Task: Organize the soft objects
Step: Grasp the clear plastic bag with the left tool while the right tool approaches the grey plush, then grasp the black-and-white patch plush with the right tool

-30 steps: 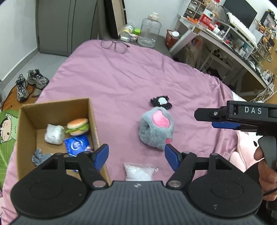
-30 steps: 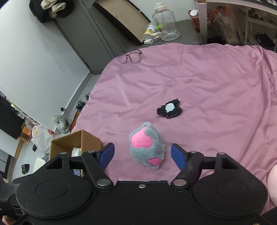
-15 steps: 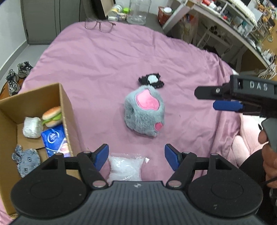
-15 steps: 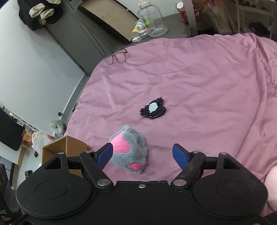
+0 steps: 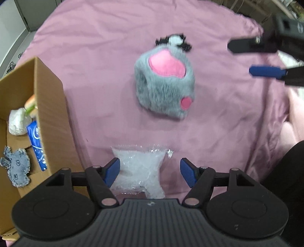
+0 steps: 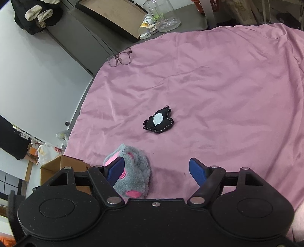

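Pink bedspread (image 5: 106, 57) under 2 open, empty grippers

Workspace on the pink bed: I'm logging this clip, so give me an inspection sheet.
Surface: wrinkled pink bedsheet.
Job's things: grey furry plush with pink patches, black-and-white stitched plush, clear plastic packet on the sheet; brown cardboard box holding soft items.
Clutter: purple-framed glasses.
Grippers: left gripper open over the packet; right gripper open, empty.
Cables: nothing seen.
Surroundings: clear plastic jar on the floor.
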The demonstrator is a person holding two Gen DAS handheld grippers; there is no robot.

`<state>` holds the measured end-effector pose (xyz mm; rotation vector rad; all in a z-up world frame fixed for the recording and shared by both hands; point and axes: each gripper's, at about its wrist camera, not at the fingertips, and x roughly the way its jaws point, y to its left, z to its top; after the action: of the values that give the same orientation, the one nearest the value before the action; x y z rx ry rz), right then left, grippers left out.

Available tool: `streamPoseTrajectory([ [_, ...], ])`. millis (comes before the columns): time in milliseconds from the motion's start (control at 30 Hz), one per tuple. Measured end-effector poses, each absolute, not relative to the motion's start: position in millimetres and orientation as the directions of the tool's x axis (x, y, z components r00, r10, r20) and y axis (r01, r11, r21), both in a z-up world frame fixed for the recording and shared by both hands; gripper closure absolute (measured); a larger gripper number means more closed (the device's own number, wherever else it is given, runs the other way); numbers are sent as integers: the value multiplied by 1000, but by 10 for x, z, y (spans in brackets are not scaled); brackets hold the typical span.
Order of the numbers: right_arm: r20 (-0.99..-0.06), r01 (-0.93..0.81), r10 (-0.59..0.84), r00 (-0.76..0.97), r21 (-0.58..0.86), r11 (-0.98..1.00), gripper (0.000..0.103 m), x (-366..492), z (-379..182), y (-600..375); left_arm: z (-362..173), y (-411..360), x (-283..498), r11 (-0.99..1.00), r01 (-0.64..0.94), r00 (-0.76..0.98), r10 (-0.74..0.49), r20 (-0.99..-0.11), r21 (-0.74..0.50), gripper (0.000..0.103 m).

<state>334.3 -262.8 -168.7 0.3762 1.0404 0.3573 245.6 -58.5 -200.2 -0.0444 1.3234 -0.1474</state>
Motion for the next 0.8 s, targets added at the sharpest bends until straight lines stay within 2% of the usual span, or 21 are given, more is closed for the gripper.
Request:
streamPoseTrajectory([
  [133, -759, -107, 473, 447, 479, 871, 29, 3468, -1772, -2657, -2178, -645, 2512, 994, 91, 190, -79, -979, -63, 36],
  [200, -759, -108, 479, 440, 485, 868, 29, 3526, -1817, -2674, -2250, -669, 2549, 995, 96, 180, -45, -983, -28, 43],
  [267, -761, -105, 483, 433, 489, 866, 29, 3586, -1858, -2687, -2281, -686, 2581, 995, 96, 177, -30, -984, -13, 60],
  [367, -764, -106, 492, 418, 497, 861, 37, 3695, -1922, -2696, -2232, -694, 2638, 996, 90, 202, -31, -979, -13, 70],
  [500, -763, -116, 500, 410, 500, 858, 38, 3858, -1990, -2687, -2142, -640, 2745, 998, 56, 237, -9, -971, 5, 73],
  [733, -769, -138, 501, 397, 489, 861, 48, 4184, -2142, -2591, -2140, -570, 2848, 1000, 14, 242, -6, -970, -2, 73],
  [800, -772, -150, 499, 393, 482, 863, 49, 4251, -2185, -2540, -2134, -579, 2901, 1000, 9, 255, -1, -967, 1, 73],
])
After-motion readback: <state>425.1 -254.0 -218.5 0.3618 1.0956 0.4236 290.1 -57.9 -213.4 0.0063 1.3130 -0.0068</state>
